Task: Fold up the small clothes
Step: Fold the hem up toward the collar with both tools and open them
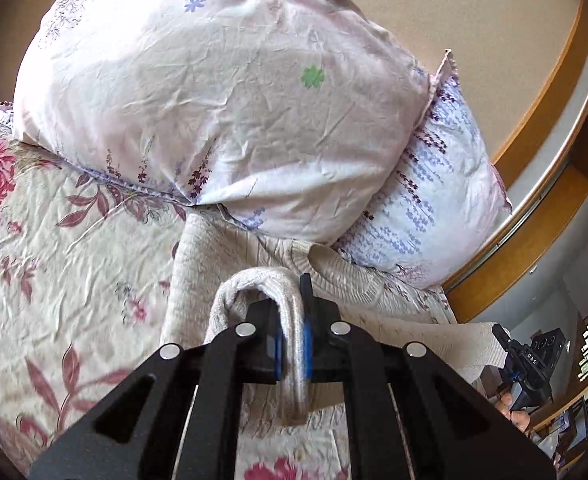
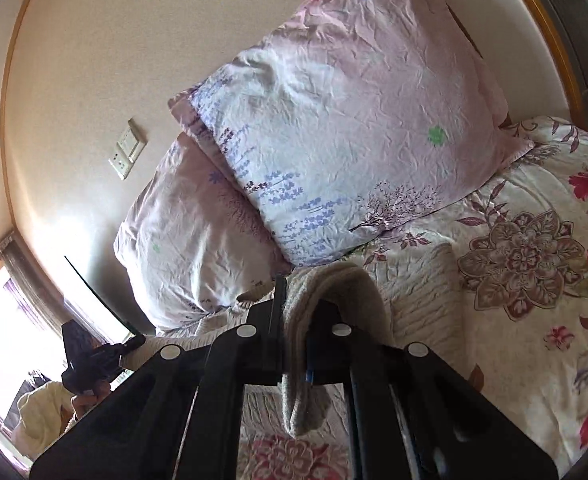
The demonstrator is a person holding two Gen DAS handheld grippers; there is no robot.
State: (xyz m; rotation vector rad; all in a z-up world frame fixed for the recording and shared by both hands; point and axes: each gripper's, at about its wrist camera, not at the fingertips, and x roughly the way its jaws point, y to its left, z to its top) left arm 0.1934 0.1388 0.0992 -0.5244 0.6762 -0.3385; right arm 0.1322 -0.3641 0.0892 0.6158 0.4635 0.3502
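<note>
The knit [image 1: 230, 264] lies on the bed [image 1: 54, 240] near the pillows [image 1: 214, 100], its near edge lifted; it looks soft, light and floppy, best held at thick hems; left gripper [image 1: 292, 344] and right gripper [image 2: 294, 340] are each clamped tight on a bunched hem.

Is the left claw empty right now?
No, the left claw is shut on a fold of the beige knit garment, which loops over its fingers above the floral bedspread.
</note>
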